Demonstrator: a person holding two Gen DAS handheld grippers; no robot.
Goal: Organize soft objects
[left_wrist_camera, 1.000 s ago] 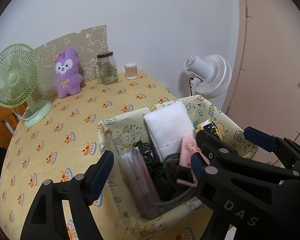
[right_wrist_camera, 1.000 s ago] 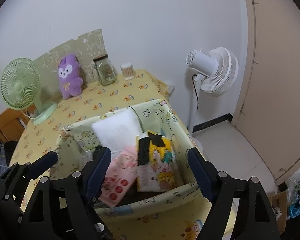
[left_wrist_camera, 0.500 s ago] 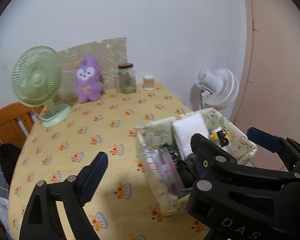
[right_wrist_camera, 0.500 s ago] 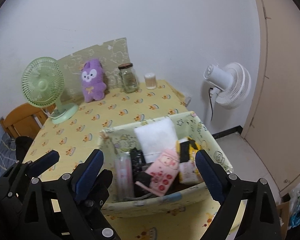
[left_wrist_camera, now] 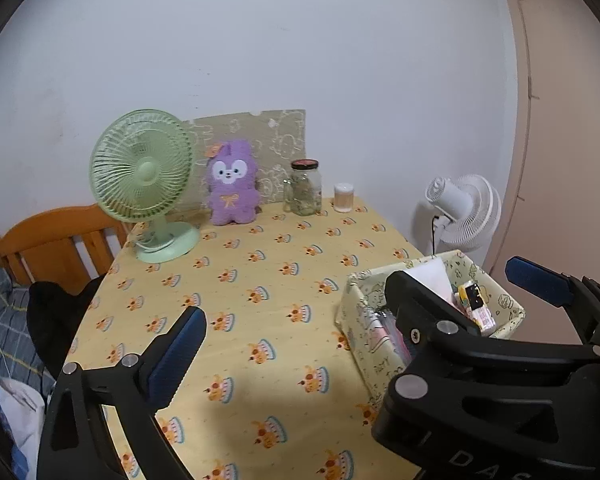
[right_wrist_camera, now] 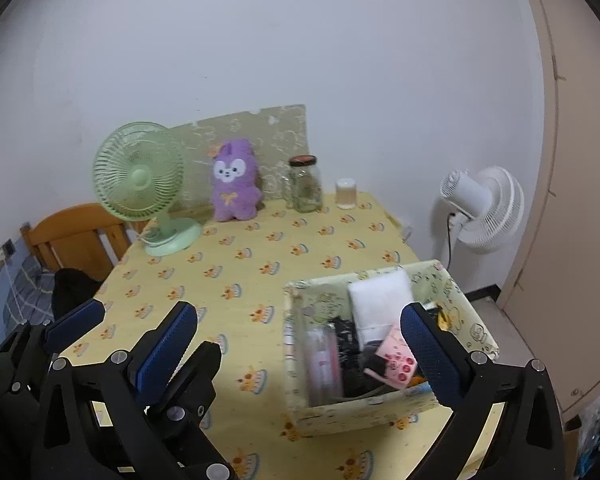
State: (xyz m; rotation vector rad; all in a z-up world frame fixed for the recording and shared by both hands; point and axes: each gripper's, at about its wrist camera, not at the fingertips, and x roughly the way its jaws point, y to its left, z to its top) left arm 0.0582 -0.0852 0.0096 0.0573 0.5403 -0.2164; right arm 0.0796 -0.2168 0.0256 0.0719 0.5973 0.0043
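Note:
A pale green cartoon-print fabric box (right_wrist_camera: 360,412) stands near the table's right edge, also in the left wrist view (left_wrist_camera: 362,336). It holds a white pad (right_wrist_camera: 380,300), a pink spotted pouch (right_wrist_camera: 396,364), black items and a clear packet. A purple plush bunny (left_wrist_camera: 232,188) (right_wrist_camera: 234,188) sits upright at the back of the table. My left gripper (left_wrist_camera: 296,298) hangs over bare tablecloth left of the box, jaws opening, nothing between them. My right gripper (right_wrist_camera: 300,310) hovers short of the box, jaws opening, empty. The left gripper's fingers (right_wrist_camera: 76,320) show beside it.
A green desk fan (left_wrist_camera: 140,172), a glass jar (left_wrist_camera: 306,192) and a small white-lidded pot (left_wrist_camera: 343,198) line the back of the yellow tablecloth. A white floor fan (right_wrist_camera: 480,208) stands to the right, a wooden chair (left_wrist_camera: 56,244) to the left, a beige door (right_wrist_camera: 580,160) far right.
Both grippers have drawn back and up from the box, which now looks smaller and farther off. Both pairs of jaws stand wider. More tablecloth shows.

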